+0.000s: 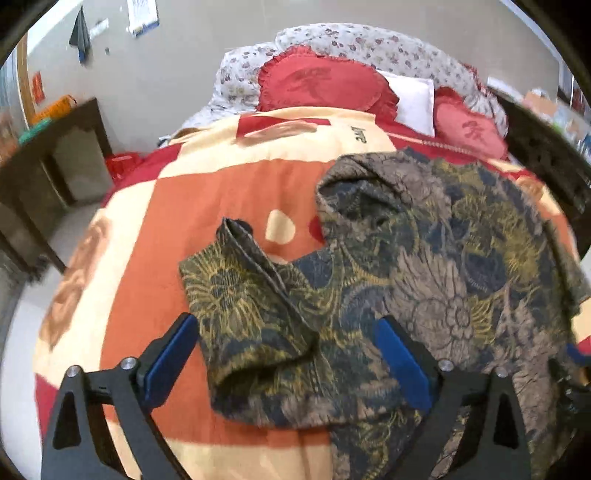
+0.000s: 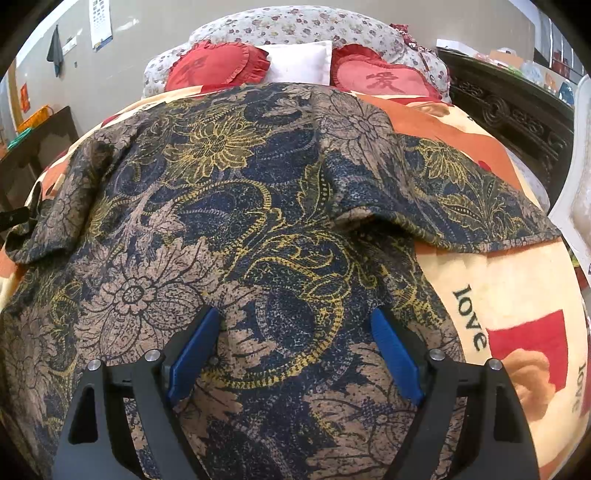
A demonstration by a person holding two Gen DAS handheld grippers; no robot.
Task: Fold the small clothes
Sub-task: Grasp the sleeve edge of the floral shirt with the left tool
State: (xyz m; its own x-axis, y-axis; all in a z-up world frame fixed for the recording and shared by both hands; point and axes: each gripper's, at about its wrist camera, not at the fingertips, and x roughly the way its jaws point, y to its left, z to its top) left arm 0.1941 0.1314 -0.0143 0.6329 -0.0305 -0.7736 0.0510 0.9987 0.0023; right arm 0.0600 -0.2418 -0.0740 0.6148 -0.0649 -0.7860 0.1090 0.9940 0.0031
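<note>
At the head of the bed, two red heart-shaped cushions (image 2: 218, 64) flank a white pillow (image 2: 301, 62), all leaning on a flower-printed bolster (image 2: 295, 24). A dark carved cabinet (image 2: 506, 114) stands along the bed's right side and a dark side table (image 1: 48, 162) along its left. The bed carries a cream, orange and red blanket (image 1: 207, 192) printed with the word "love".

A dark floral garment (image 2: 236, 206), patterned in navy, tan and yellow, lies spread over the blanket's middle toward the foot edge. One sleeve (image 1: 251, 295) is doubled over near the left edge of the garment, its cuff pointing toward the head of the bed.

The left claw (image 1: 288, 332) is spread wide and holds nothing; the folded sleeve lies between its blue pads (image 1: 173, 354). The right claw (image 2: 295, 325) is likewise spread wide and holds nothing, poised over the body of the garment, whose other sleeve (image 2: 480, 199) fans out toward the right edge of the bed.
</note>
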